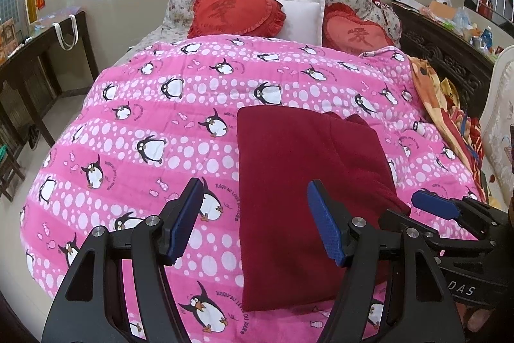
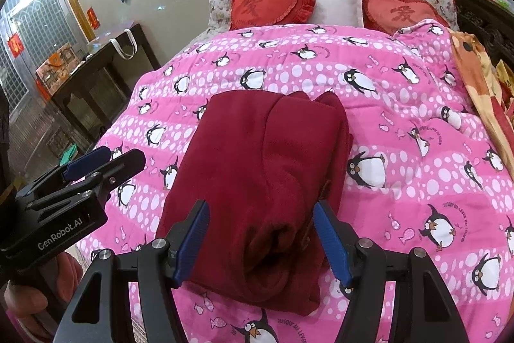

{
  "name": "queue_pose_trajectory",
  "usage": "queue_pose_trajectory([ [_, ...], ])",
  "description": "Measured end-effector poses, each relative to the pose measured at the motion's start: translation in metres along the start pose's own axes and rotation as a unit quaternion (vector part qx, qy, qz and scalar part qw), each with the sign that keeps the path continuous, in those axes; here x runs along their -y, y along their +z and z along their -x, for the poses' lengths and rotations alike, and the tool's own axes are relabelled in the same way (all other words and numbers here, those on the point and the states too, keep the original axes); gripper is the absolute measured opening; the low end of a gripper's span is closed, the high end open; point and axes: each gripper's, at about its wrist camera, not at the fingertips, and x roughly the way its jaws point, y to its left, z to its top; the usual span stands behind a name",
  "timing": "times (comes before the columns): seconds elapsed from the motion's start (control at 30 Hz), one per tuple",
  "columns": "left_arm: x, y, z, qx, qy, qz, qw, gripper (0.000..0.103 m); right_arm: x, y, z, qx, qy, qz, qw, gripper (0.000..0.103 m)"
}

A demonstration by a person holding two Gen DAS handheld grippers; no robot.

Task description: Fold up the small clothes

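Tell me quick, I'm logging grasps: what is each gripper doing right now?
Left gripper: open, holding nothing, above the dark red garment's left edge.
Right gripper: open, holding nothing, over the garment's near end.
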Motion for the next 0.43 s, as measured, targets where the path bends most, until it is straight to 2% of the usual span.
queue_pose_trajectory([
  [0.43,-0.009,0.000,-0.016,-0.016,-0.011,0.013,0.9997,0.067,0.008,-0.002,-0.010,-0.014,-0.004,-0.004,1.000,0.065],
])
